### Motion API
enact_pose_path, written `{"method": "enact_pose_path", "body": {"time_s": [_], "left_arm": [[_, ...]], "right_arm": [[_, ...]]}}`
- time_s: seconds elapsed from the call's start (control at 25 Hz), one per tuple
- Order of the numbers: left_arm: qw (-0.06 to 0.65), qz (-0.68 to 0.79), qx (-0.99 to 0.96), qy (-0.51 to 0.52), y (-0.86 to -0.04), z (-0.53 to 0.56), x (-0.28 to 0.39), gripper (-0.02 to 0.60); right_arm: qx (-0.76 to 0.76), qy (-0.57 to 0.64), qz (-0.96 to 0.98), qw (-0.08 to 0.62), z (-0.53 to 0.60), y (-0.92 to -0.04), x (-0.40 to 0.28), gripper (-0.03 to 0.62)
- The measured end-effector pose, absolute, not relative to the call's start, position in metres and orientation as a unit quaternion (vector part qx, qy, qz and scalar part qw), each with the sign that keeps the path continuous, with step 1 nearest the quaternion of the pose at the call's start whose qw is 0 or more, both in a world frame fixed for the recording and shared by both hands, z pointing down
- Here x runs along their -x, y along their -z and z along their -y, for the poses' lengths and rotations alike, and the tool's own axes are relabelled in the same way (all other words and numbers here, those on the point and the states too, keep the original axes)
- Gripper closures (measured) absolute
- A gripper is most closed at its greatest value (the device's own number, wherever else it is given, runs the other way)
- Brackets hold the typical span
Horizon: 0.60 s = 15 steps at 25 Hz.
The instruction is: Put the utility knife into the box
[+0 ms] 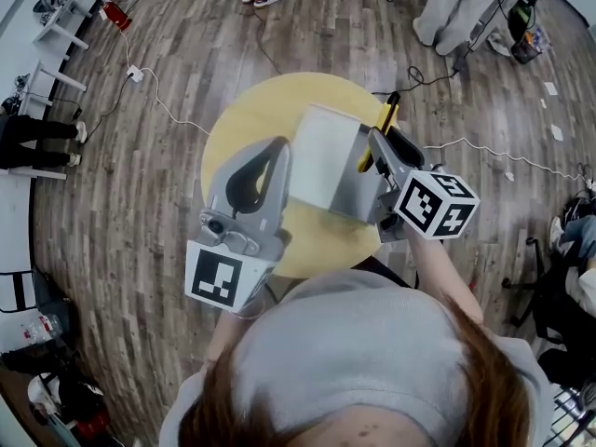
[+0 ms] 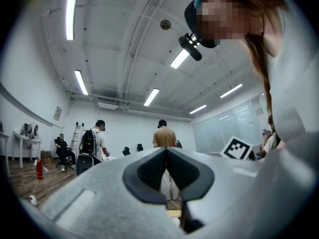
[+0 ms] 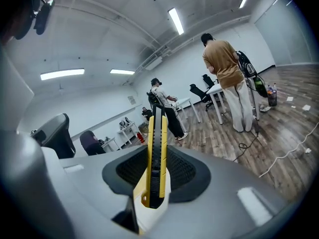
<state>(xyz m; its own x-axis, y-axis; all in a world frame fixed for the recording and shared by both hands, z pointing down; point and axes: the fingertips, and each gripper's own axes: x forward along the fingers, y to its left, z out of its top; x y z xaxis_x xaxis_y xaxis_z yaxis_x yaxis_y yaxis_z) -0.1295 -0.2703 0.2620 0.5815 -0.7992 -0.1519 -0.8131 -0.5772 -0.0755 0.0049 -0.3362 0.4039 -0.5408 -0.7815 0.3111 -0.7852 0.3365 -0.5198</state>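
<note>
A white box (image 1: 326, 155) stands on the round yellow table (image 1: 244, 124) in the head view. My right gripper (image 1: 377, 142) is just right of the box and is shut on the yellow and black utility knife (image 1: 387, 116), which points away from me. In the right gripper view the utility knife (image 3: 156, 153) stands upright between the dark pads (image 3: 183, 169), raised and aimed across the room. My left gripper (image 1: 277, 147) sits at the box's left side; in the left gripper view its jaws (image 2: 166, 152) meet with nothing between them.
White cables (image 1: 149, 87) trail over the wooden floor around the table. White desks (image 1: 56, 21) line the left wall, and a red extinguisher (image 1: 115, 14) stands by them. Several people (image 3: 225, 68) stand or sit in the room beyond.
</note>
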Motion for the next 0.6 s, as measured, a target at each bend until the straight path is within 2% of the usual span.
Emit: {"method": "enact_pose_path", "body": {"time_s": [0.6], "left_arm": [[0.068,-0.454,0.887,-0.050,-0.267,0.274,0.128,0.578]], "right_arm": [[-0.500,-0.385,0.775,0.037,0.339,-0.468,-0.010,0.474]]}}
